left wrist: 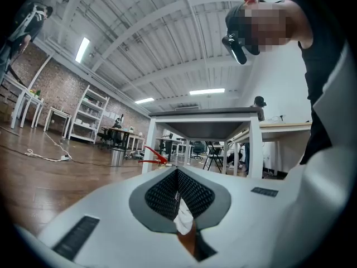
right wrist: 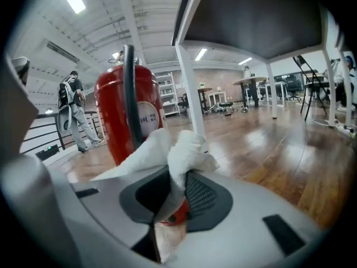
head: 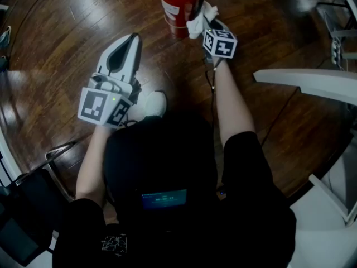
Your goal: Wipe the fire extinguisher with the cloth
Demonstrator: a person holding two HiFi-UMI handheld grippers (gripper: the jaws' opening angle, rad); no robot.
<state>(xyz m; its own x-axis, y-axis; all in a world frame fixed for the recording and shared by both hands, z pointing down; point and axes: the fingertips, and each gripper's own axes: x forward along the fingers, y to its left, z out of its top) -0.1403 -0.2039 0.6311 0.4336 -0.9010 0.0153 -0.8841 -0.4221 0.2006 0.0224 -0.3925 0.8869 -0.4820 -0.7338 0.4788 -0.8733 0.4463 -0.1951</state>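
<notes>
On the dark wooden floor (head: 67, 32) in front of us stands the red fire extinguisher (head: 177, 4), upright, with a black hose running down its side and a pale label on its body. We hold the right gripper (right wrist: 175, 177) up against it. Its jaws are clamped on the white cloth (right wrist: 181, 149), which bunches up above the pads and folds out to the left. In the head view the cloth touches the extinguisher's lower right side, with the right gripper's marker cube (head: 219, 42) just behind it.

We keep the left gripper (head: 135, 37) well apart from the extinguisher, out over bare floor on the left and pointing forward. In the left gripper view its ribbed pads (left wrist: 192, 193) meet along a line, so its jaws are together and grip nothing. Through the slot behind them we see a sliver of white and brown that we cannot identify. Its marker cube (head: 103, 106) sits near our body, and a white shoe (head: 152, 104) rests on the floor just beside it.

At the right a white table (head: 312, 84) reaches over the floor, and one of its legs (right wrist: 189, 82) stands beside the extinguisher in the right gripper view. Far back on the left of that view a person with a backpack (right wrist: 71, 108) is on foot.
</notes>
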